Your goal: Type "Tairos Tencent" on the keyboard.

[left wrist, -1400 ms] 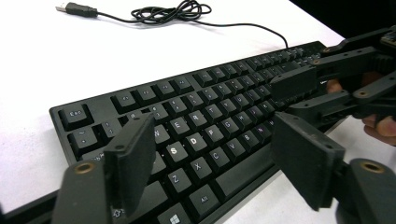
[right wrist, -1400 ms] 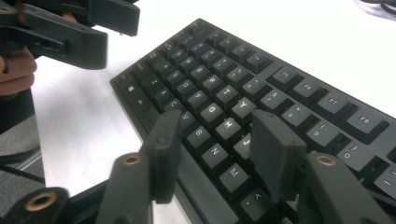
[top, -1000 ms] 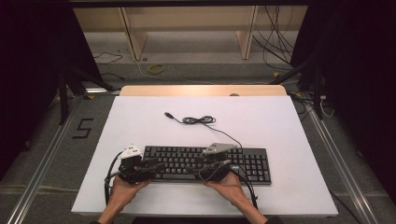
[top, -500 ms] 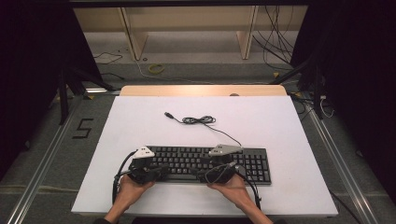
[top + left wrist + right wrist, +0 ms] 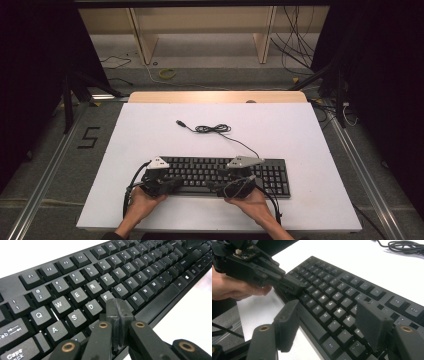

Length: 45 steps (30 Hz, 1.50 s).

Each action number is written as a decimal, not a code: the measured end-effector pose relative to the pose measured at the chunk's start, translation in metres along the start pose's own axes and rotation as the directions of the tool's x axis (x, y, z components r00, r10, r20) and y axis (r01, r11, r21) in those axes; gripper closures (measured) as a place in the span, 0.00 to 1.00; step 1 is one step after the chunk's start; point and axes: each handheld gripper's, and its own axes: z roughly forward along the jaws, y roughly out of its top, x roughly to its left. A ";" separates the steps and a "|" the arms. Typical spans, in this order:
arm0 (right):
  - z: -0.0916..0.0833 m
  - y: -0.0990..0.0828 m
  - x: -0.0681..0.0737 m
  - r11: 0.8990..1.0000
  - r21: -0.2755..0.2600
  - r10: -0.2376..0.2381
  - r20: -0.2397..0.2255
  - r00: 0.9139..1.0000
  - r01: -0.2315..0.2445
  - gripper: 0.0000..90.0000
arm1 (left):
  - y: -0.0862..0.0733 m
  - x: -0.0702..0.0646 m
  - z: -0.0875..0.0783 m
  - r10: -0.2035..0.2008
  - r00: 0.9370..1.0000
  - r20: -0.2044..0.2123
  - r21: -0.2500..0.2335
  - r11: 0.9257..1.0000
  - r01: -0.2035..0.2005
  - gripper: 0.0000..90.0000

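A black keyboard lies near the front edge of the white table. Its cable runs back to a loose coil and a USB plug. My left gripper is shut with nothing between its jaws, and its joined tip sits low over the keys next to F, on the keyboard's left half. My right gripper is open above the K and L keys of the keyboard, holding nothing; its jaws have just been opening a little. The left gripper shows in the right gripper view, its tip at the keys.
Bare white table top lies behind and to both sides of the keyboard. A wooden strip borders the table's far edge, with shelving legs and cables on the floor beyond. A person's hands hold both grippers at the table's front edge.
The left gripper has shifted a little to the right, onto the keyboard's left half. The right gripper has stayed about where it was.
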 end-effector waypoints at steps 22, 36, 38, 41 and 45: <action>-0.006 -0.001 0.001 1.000 -0.014 0.003 -0.002 1.000 -0.003 0.38 | 0.013 0.012 -0.017 -0.077 0.996 -0.045 -0.100 0.992 0.072 0.67; -0.012 -0.004 0.000 1.000 -0.023 0.006 -0.001 1.000 -0.006 0.35 | 0.022 0.021 -0.017 -0.114 0.992 -0.061 -0.141 0.984 0.105 0.53; -0.013 -0.005 0.000 1.000 -0.024 0.004 0.000 1.000 -0.004 0.35 | 0.024 0.021 -0.016 -0.104 0.993 -0.063 -0.135 0.986 0.095 0.58; -0.014 -0.006 0.000 1.000 -0.027 0.004 0.000 1.000 -0.004 0.35 | 0.025 0.022 -0.013 -0.092 0.993 -0.071 -0.123 0.989 0.083 0.68; -0.016 -0.007 0.001 0.999 -0.036 0.006 -0.002 1.000 -0.006 0.35 | 0.025 0.021 -0.008 -0.059 0.995 -0.081 -0.097 0.994 0.051 0.80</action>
